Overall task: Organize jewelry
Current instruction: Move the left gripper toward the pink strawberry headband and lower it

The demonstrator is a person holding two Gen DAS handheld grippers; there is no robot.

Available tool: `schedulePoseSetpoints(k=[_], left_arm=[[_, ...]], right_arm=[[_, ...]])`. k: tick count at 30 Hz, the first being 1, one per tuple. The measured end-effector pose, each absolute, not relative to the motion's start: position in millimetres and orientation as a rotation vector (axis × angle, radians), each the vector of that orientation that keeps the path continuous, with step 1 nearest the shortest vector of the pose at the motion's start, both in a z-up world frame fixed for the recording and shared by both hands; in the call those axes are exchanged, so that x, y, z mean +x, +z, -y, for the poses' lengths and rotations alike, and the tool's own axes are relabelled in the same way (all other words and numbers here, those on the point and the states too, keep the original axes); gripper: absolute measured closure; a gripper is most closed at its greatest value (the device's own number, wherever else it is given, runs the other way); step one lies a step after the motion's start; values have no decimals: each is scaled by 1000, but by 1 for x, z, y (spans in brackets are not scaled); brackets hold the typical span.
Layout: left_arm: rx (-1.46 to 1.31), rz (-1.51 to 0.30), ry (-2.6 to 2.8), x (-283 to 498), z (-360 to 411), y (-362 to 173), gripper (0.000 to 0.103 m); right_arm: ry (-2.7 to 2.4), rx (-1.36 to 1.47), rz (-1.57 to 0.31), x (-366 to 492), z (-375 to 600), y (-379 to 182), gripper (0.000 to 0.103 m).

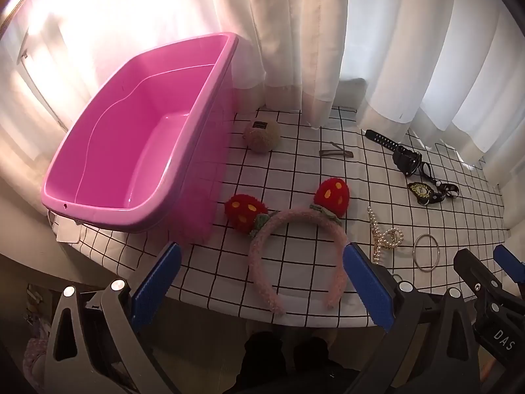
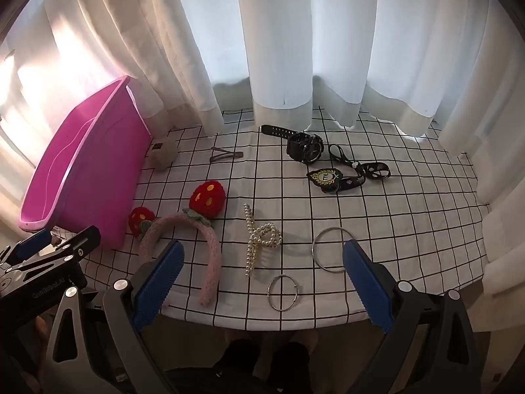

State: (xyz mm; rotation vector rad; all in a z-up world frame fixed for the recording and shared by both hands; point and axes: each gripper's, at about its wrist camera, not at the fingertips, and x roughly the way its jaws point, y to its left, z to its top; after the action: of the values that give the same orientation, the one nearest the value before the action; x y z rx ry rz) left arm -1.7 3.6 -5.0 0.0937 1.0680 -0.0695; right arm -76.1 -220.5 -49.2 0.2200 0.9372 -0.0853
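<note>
An empty pink tub (image 1: 108,211) stands at the table's left. A pink headband (image 1: 295,212) with two red strawberries lies in front of my left gripper (image 1: 262,249), which hovers open above the near edge and holds nothing. My right gripper (image 2: 262,246) is open too, above a pearl hair claw (image 2: 259,239). A small silver ring (image 2: 269,294) and a larger bangle (image 2: 315,246) lie near it. Further back are a black watch (image 2: 305,146), a black ribbon badge (image 2: 323,177), a brown hair clip (image 2: 226,156) and a fuzzy beige piece (image 2: 165,154).
The table wears a white cloth with a black grid (image 2: 393,216); its rounded front edge (image 2: 295,321) runs just under both grippers. White curtains (image 2: 279,49) hang close behind and to the right. The left gripper (image 2: 62,236) shows beside the right one.
</note>
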Motion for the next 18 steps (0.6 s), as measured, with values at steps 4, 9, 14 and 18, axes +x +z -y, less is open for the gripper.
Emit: schedulePoseSetpoints(k=[4, 9, 14, 18], left_arm=[[70, -1115, -90, -8, -11, -24, 6], [75, -1156, -99, -10, -6, -58, 6], [35, -1150, -78, -14, -15, -83, 6], [41, -1156, -29, -7, -20, -110, 6]], right_arm=[[-80, 221, -962, -78, 233, -69, 10], [-51, 288, -991, -80, 261, -101, 10], [-78, 322, -1013, -80, 291, -132, 10], [-122, 291, -1032, -75, 312, -155, 10]])
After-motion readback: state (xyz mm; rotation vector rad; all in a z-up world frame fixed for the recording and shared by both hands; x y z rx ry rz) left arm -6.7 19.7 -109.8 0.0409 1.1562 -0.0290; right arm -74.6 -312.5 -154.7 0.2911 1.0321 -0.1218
